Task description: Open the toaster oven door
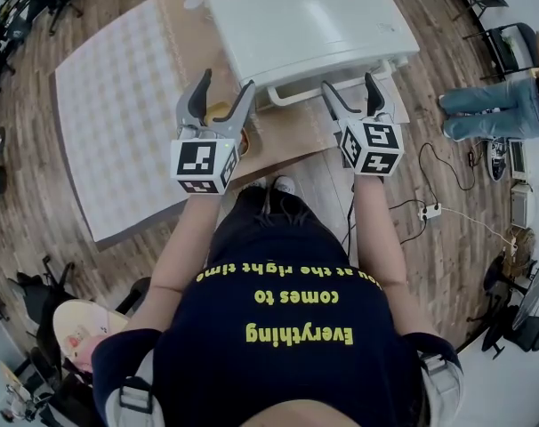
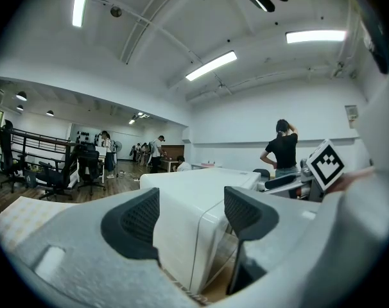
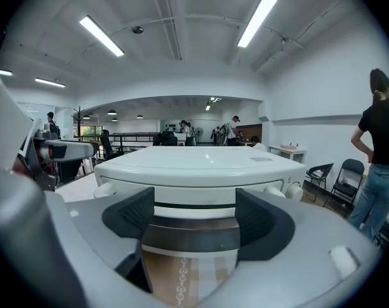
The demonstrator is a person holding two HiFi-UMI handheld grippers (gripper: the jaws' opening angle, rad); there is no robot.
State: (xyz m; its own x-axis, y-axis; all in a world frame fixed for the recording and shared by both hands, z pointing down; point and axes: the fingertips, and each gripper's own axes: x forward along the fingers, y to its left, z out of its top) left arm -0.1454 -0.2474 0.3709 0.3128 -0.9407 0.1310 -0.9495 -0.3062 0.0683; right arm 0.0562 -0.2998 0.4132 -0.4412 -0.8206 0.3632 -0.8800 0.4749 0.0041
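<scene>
**Both grippers open in front of the closed toaster oven**

The white toaster oven (image 1: 305, 25) stands on the wooden table (image 1: 278, 140), at 12 o'clock from the person. Its front side looks toward the person and its door looks closed. A pale checked mat (image 1: 118, 105) covers the table at 9 o'clock from the oven.

The left gripper (image 1: 225, 92) is at about 11 o'clock from the person, just beside the oven's front left corner. In the left gripper view its jaws stand wide apart and hold nothing. Only the corner of the oven (image 2: 194, 191) shows in the gap between them, and it is not touched.

The right gripper (image 1: 349, 92) is at about 1 o'clock, close to the oven's front. Its jaws are wide apart too and grip nothing. In the right gripper view the white door handle (image 3: 194, 197) and the dark glass under it show between the two pads (image 3: 133, 213). I cannot tell if the tips touch the handle.

On the floor at 3 o'clock from the oven stands a person in jeans (image 1: 492, 109). A white power strip (image 1: 430, 210) lies at 4 o'clock.
</scene>
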